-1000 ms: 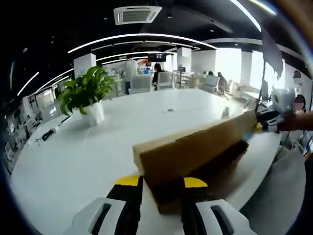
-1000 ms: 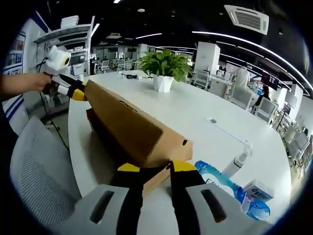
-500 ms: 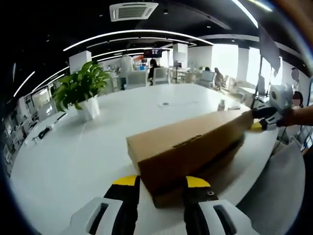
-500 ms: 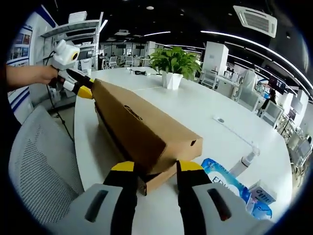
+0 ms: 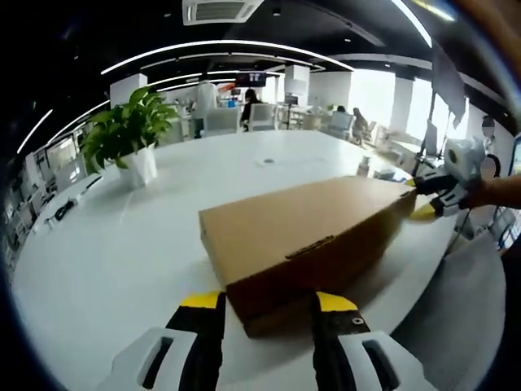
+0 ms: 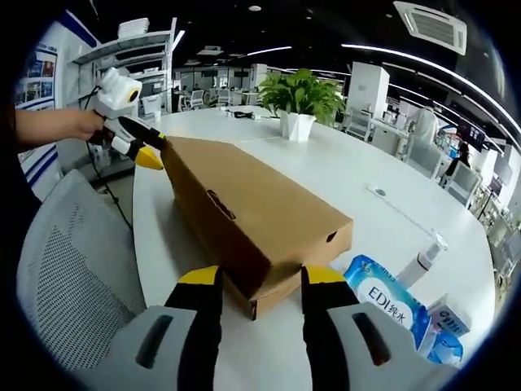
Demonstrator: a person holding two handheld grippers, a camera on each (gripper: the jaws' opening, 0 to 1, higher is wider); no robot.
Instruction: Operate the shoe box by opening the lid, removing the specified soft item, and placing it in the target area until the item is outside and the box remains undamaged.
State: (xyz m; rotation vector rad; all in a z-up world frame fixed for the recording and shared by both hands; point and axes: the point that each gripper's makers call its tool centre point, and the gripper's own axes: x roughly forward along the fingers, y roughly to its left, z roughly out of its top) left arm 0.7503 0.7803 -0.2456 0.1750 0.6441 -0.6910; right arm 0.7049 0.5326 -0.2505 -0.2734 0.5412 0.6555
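Shoe box point(image 5: 305, 236) on counter point(image 5: 122, 244) edge, lid point(image 6: 244, 204) seated; left claw point(image 5: 264, 303) & right claw point(image 6: 252, 277) spread astride its ends; we'd lift both ends evenly, w/o crushing corners.

A plain tan cardboard shoe box point(image 5: 301, 236) lies on a glossy white table point(image 5: 122, 244), between white grippers with black jaws and yellow tips, near a green plant point(image 6: 303, 90) in a white pot and a blue-and-white wipes pack point(image 6: 383, 295).
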